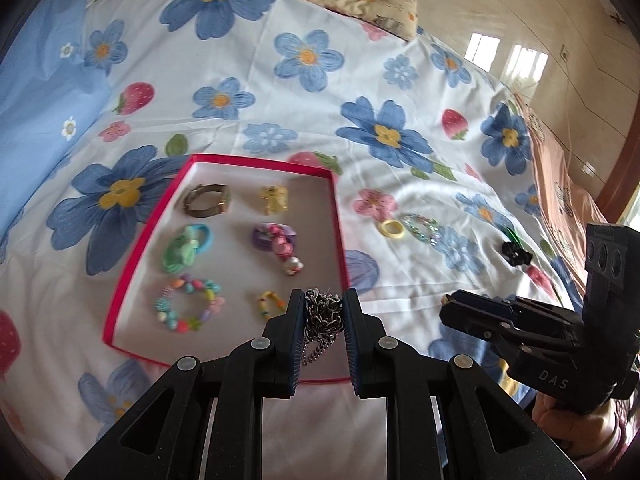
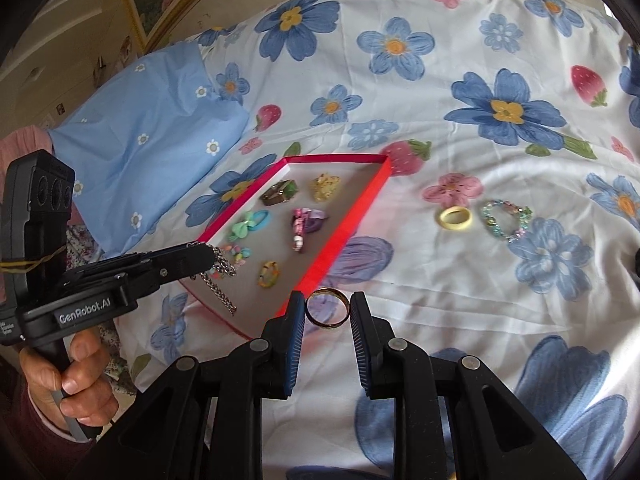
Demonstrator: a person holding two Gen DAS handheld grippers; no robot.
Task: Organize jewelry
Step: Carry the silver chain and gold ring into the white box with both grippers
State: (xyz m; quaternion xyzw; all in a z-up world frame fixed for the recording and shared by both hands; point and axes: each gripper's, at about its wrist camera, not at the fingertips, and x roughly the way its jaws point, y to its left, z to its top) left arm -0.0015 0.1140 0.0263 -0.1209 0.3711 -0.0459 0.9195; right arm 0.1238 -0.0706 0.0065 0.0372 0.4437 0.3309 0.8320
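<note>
Closest in, the left gripper has its jaws drawn in tight on a bunched silver metal chain, the links crammed between the pads and a loose tail hanging below, right over the near edge of the shallow red-rimmed box with the pale floor. Alongside, the right gripper has its jaws nipped onto a thin gold ring, held upright by its two edges above the flowered bedsheet, just off the box's near right corner. Inside the box, a multicoloured bead bracelet and a small yellow beaded ring lie nearest, then a green and blue hair tie and a pink and purple bead cluster, then a bronze metal band and a gold clip. Out on the sheet to the right sit a pale yellow ring and a blue-green bead bracelet, side by side.
</note>
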